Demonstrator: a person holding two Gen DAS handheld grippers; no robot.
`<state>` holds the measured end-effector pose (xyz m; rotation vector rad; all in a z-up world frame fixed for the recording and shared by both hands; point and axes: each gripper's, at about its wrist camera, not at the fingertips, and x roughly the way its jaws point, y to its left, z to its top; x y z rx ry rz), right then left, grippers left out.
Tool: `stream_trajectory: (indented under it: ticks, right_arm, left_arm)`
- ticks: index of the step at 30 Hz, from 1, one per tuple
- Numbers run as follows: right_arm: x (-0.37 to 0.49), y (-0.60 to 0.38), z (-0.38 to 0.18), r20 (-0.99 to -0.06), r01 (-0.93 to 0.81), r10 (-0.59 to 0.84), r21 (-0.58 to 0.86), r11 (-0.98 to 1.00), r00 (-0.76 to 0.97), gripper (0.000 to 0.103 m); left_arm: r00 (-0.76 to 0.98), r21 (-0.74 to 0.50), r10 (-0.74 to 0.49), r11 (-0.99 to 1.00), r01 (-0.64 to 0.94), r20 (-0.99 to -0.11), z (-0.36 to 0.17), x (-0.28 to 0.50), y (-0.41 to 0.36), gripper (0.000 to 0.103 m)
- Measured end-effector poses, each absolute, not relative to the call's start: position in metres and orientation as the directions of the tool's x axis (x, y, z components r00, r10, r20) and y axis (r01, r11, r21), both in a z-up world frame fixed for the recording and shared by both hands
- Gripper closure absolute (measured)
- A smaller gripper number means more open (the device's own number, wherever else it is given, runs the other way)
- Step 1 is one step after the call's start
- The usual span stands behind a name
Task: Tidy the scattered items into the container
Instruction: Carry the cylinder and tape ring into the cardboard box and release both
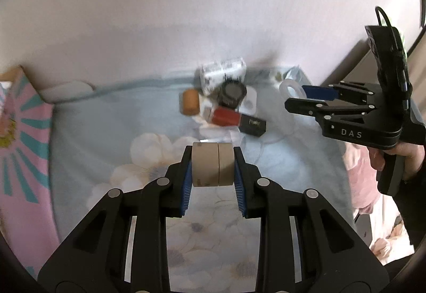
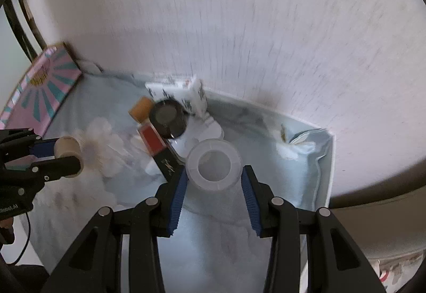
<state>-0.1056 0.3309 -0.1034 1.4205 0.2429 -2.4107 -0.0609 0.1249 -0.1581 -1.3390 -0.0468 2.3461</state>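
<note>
My left gripper (image 1: pixel 213 165) is shut on a beige tape roll (image 1: pixel 212 164) and holds it above the floral cloth; the roll also shows in the right wrist view (image 2: pixel 68 152). My right gripper (image 2: pixel 214 173) is shut on a clear white ring-shaped roll (image 2: pixel 213 163), seen too in the left wrist view (image 1: pixel 291 89). Beyond lies a pile: a red and black box (image 1: pixel 234 119), a round black compact (image 1: pixel 232 92), an orange cylinder (image 1: pixel 189 102) and a white printed box (image 1: pixel 222 72). I cannot make out the container.
A white wall stands just behind the pile. A pink and teal box (image 1: pixel 18 138) lies at the left. The light blue cloth (image 2: pixel 298 154) ends at a raised edge on the right.
</note>
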Motion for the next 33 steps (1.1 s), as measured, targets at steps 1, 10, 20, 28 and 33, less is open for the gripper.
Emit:
stream_trajectory:
  ticks: [1, 10, 20, 28, 33]
  right_arm:
    - [-0.104, 0.330, -0.096, -0.869, 0.362, -0.198, 0.023, -0.932, -0.454, 0.065]
    - [-0.087, 0.283, -0.017, -0.828, 0.390, -0.243, 0.032, -0.920, -0.506, 0.064]
    - [-0.074, 0.187, 0.047, -0.776, 0.535, -0.363, 0.040, -0.844, -0.516, 0.065]
    - [-0.068, 0.068, 0.037, -0.782, 0.659, -0.450, 0.069, -0.749, -0.430, 0.065]
    - [-0.062, 0.002, 0.017, -0.812, 0.717, -0.471, 0.096, -0.690, -0.344, 0.065]
  left_arm:
    - [-0.442, -0.245, 0.392, -0.903, -0.353, -0.807, -0.152, -0.060, 0.122, 0.078]
    - [-0.508, -0.236, 0.396, -0.906, -0.352, -0.765, -0.083, -0.045, 0.070, 0.078]
    - [-0.581, -0.199, 0.327, -0.941, -0.274, -0.745, -0.034, -0.015, -0.025, 0.078]
    - [-0.604, -0.202, 0.247, -0.969, -0.144, -0.757, -0.033, 0.007, -0.115, 0.078]
    - [-0.602, -0.207, 0.206, -0.976, -0.068, -0.771, -0.052, 0.019, -0.157, 0.078]
